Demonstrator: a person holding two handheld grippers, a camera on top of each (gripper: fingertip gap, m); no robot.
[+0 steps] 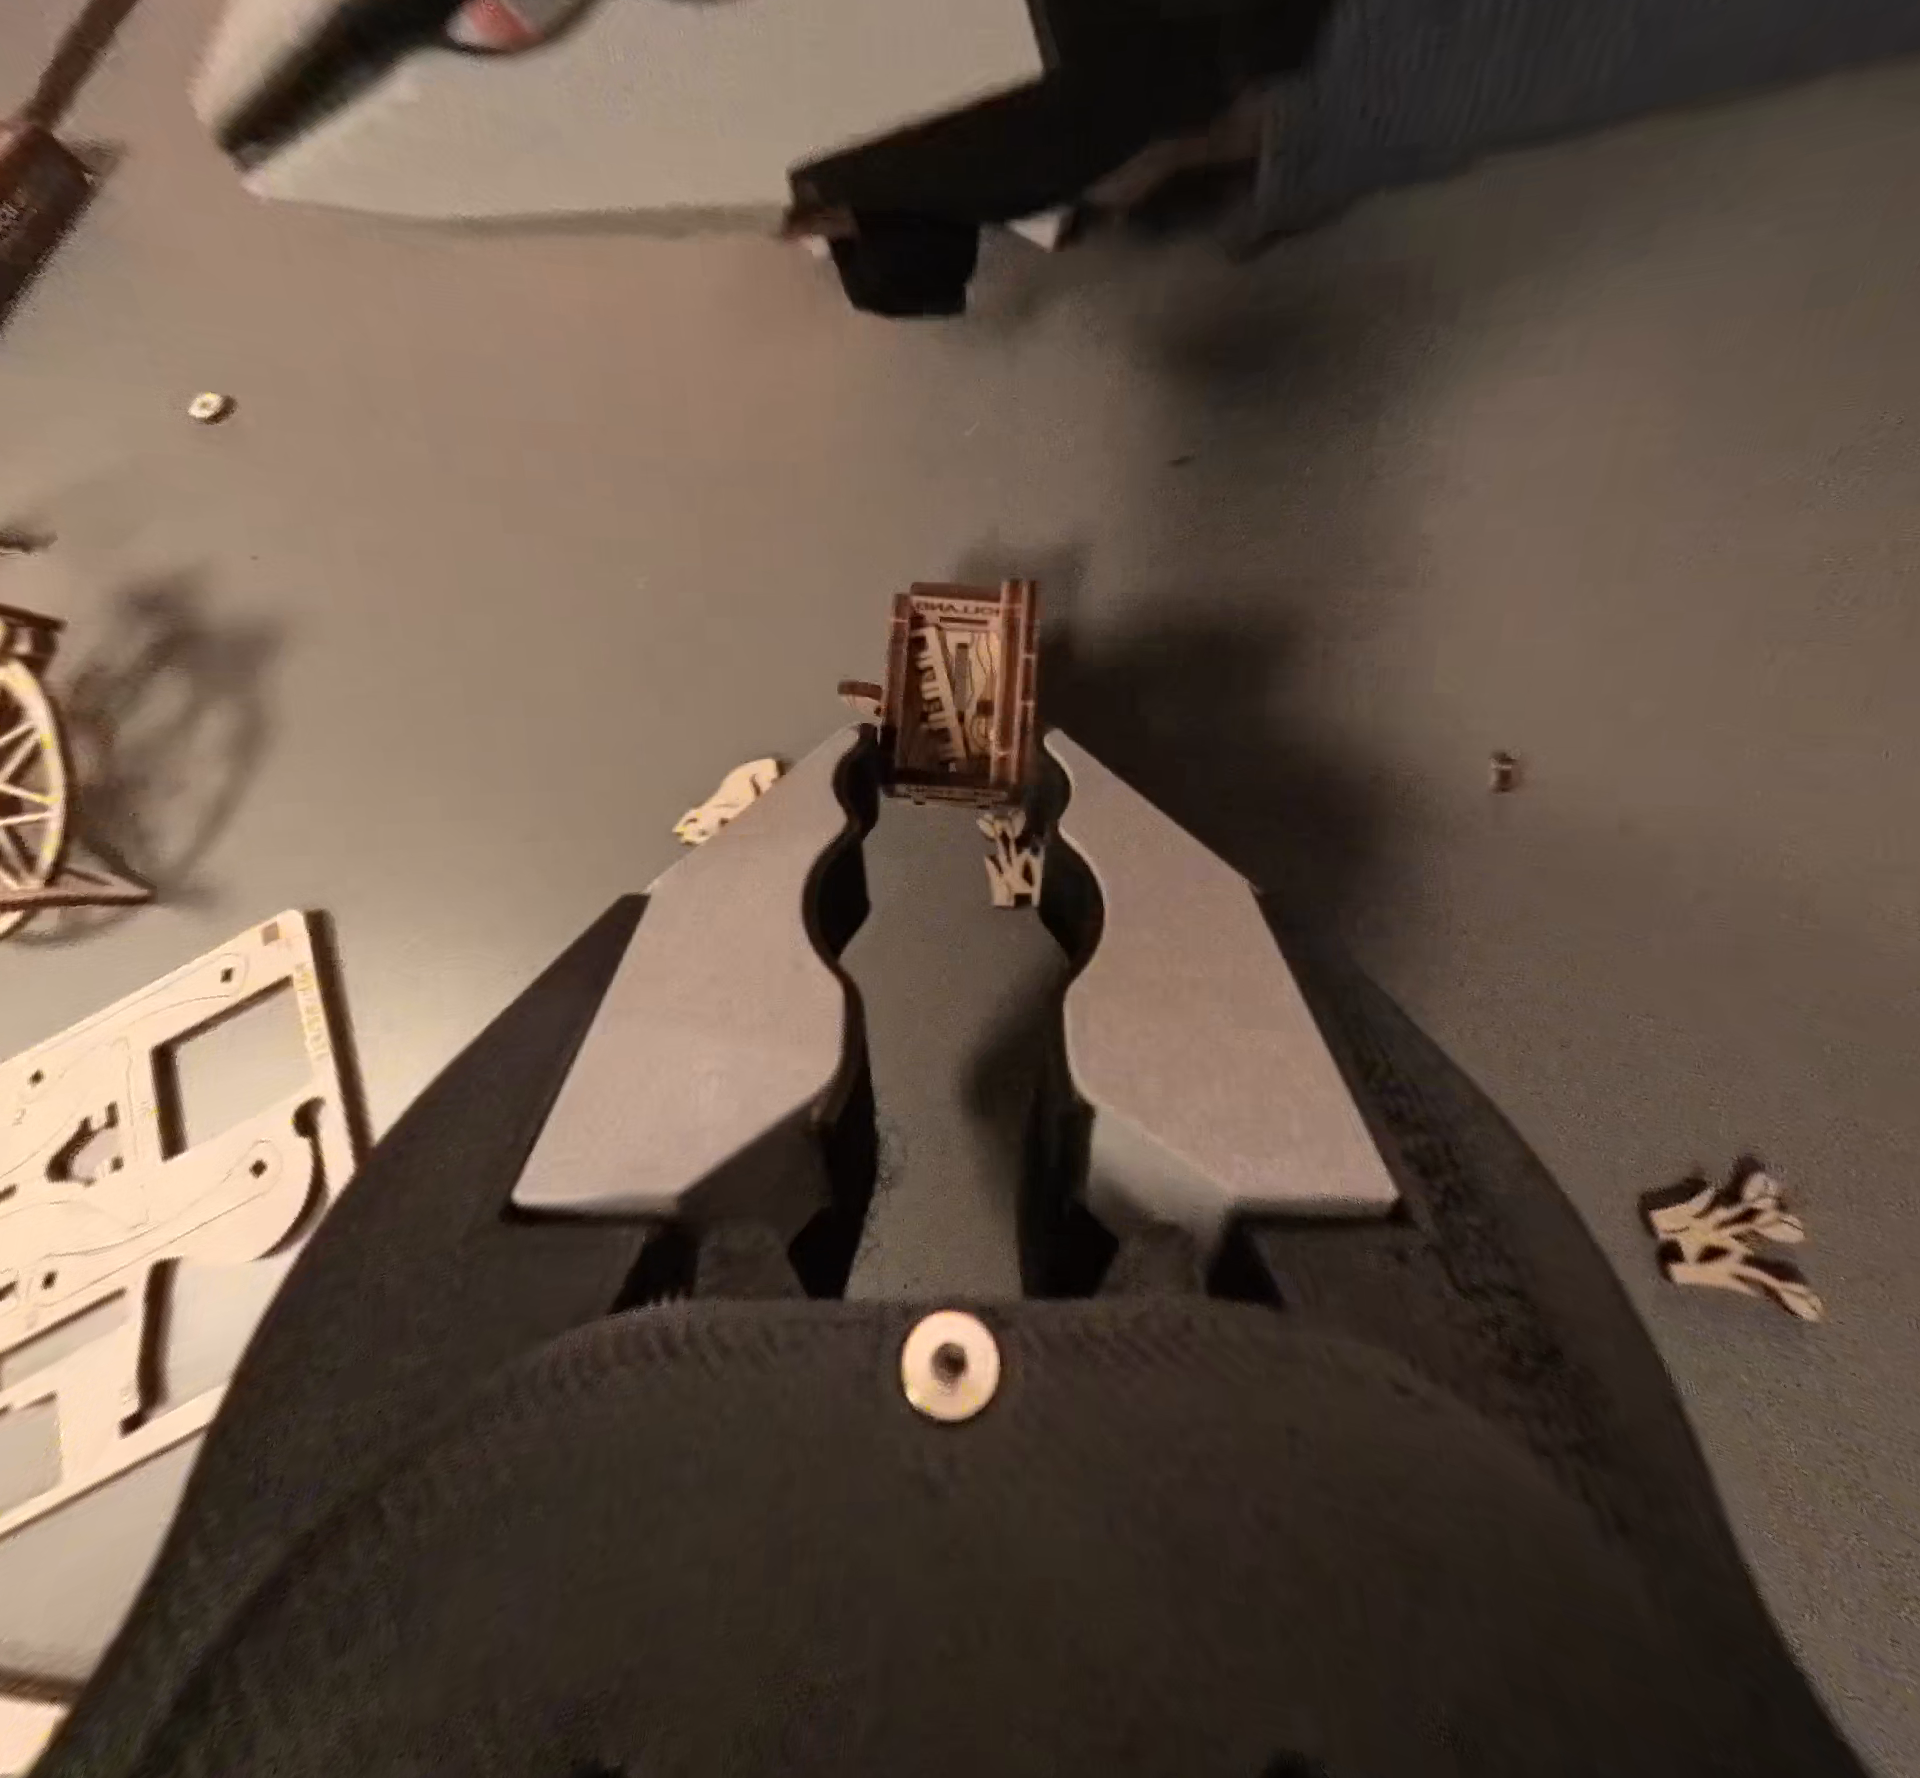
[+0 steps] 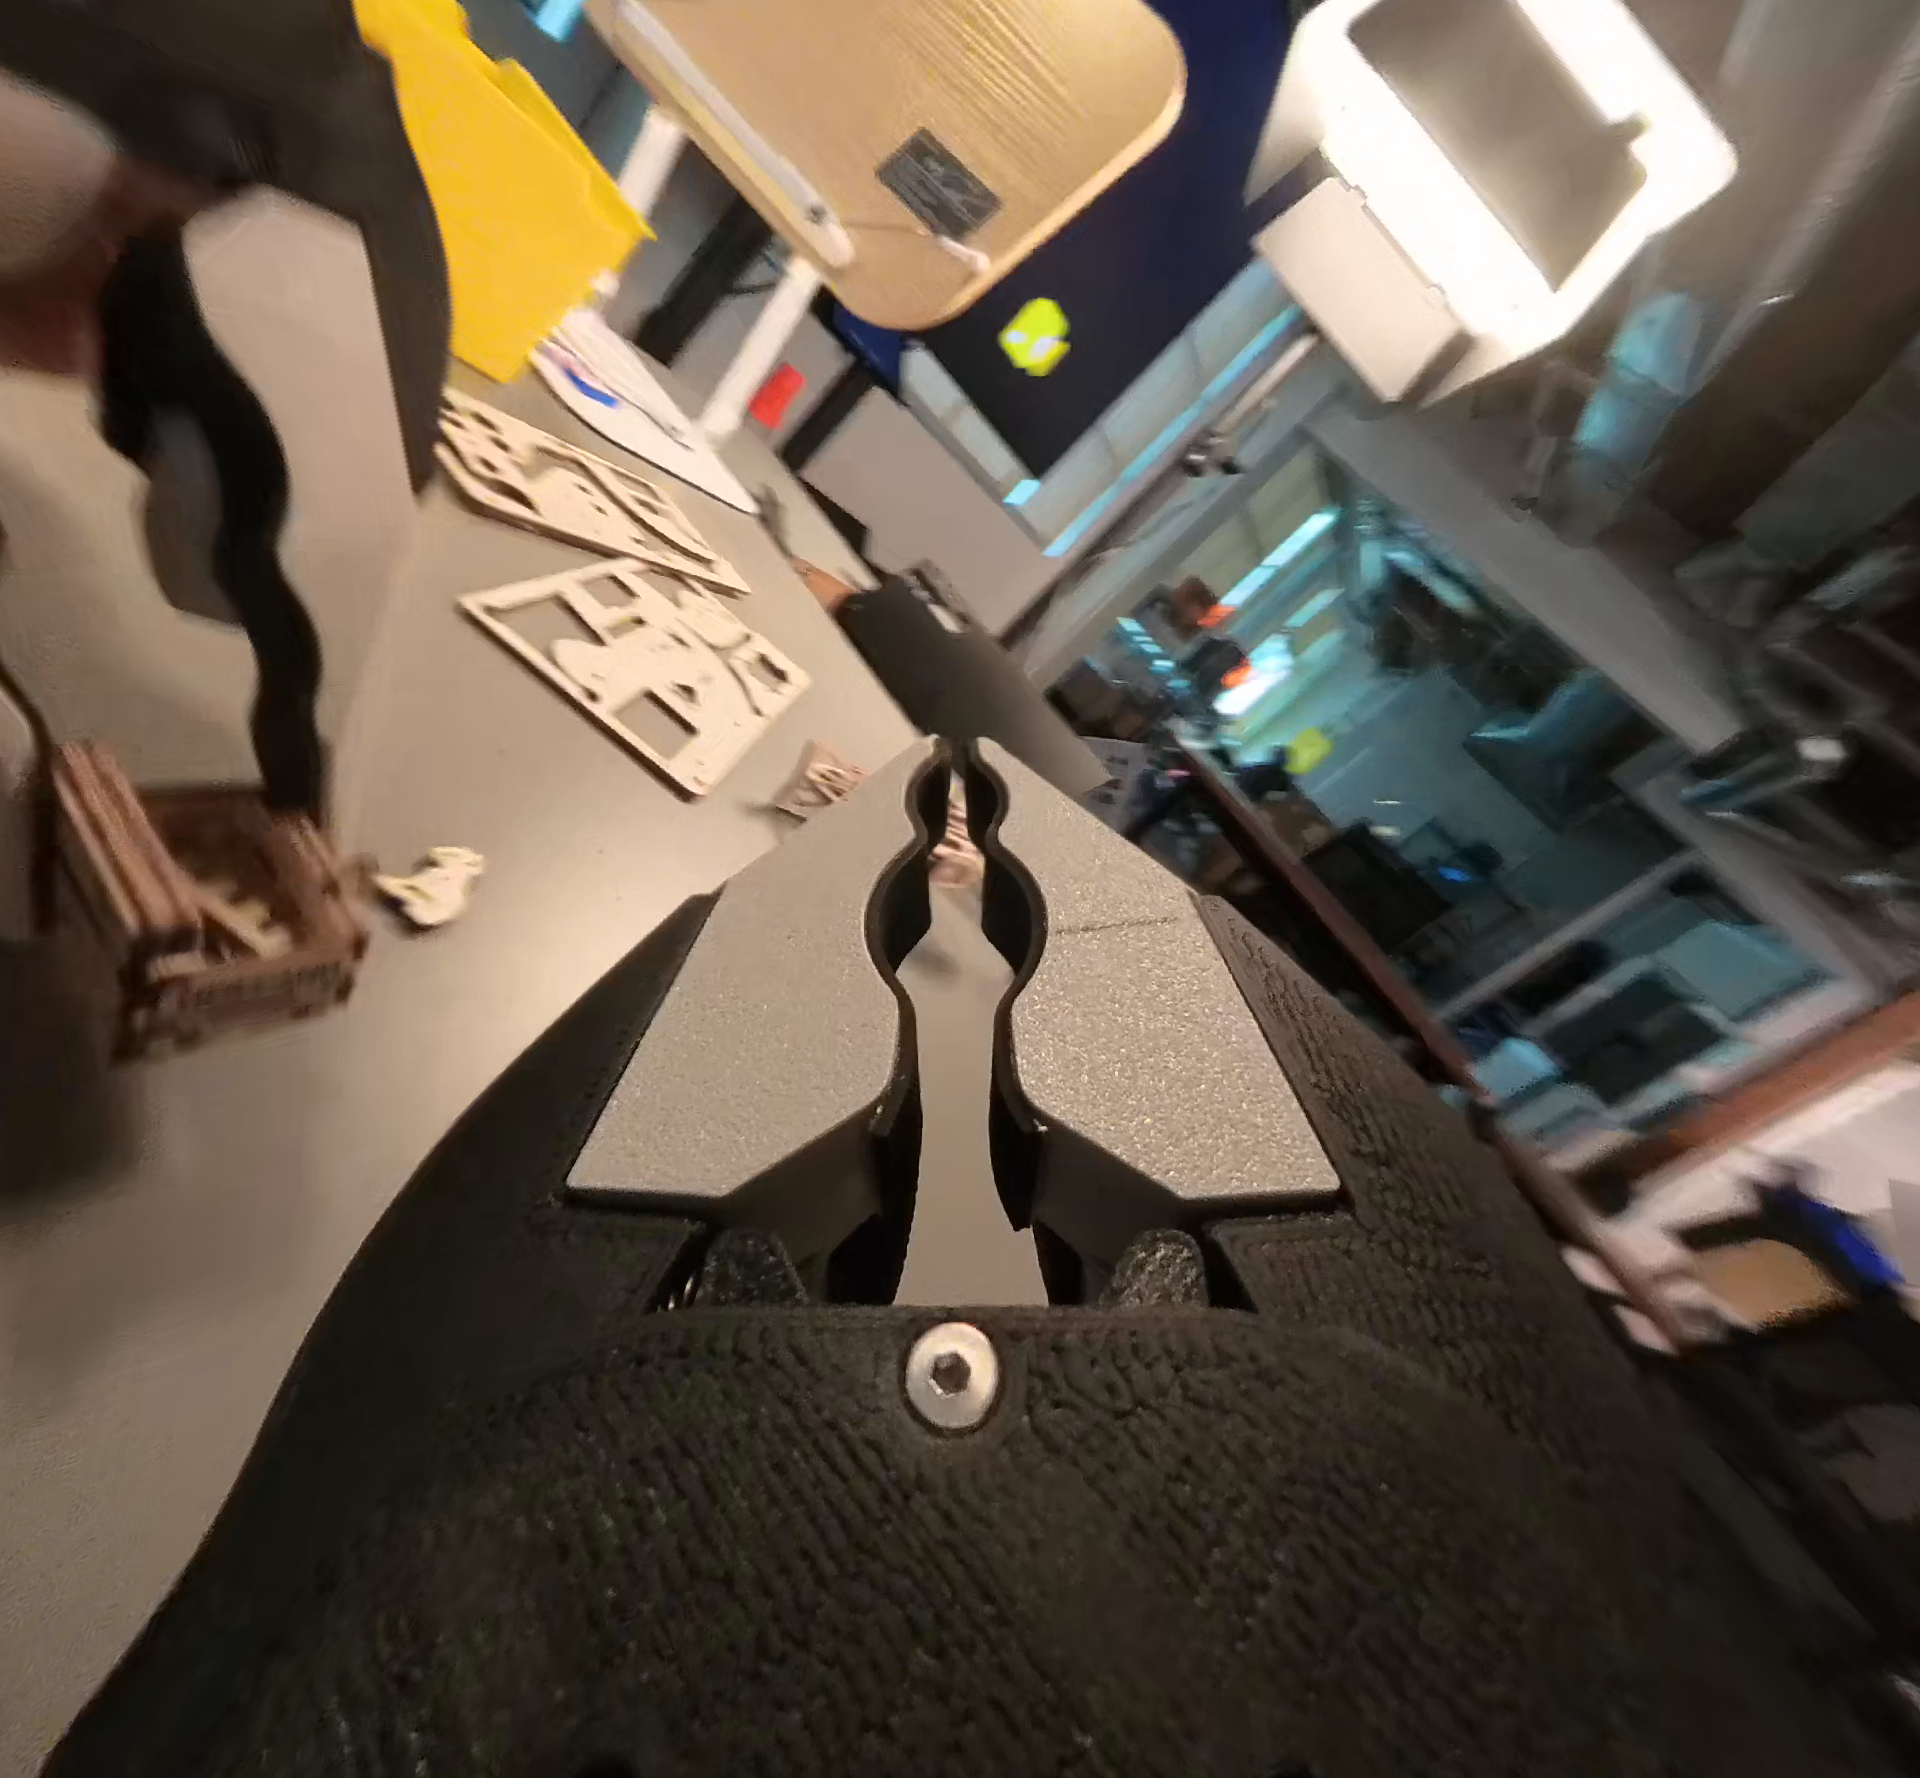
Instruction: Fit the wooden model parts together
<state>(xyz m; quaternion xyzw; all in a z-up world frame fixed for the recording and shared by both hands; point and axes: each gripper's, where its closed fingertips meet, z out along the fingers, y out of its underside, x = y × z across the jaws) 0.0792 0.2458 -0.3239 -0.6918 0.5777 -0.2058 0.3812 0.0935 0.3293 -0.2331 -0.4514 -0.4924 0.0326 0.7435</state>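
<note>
My left gripper [image 1: 956,741] is shut on a small brown wooden box-shaped model part [image 1: 961,679] and holds it upright at the fingertips, just above the grey table [image 1: 1351,585]. The right wrist view shows the same part [image 2: 208,907] at the far left, low over the table, under one of the left gripper's fingers [image 2: 275,648]. My right gripper [image 2: 954,752] is shut with nothing visible between the tips, and is tilted above the table to the right of the part. It also shows blurred at the top of the left wrist view [image 1: 270,118].
Pale punched-out wooden sheets lie on the table [image 2: 634,658] [image 2: 561,492] [image 1: 156,1157]. Small loose cut pieces lie nearby [image 1: 1730,1245] [image 1: 1013,861] [image 1: 727,798] [image 2: 431,881]. A wheeled wooden model [image 1: 31,772] stands at the left edge. A yellow bin [image 2: 499,170] stands at the back.
</note>
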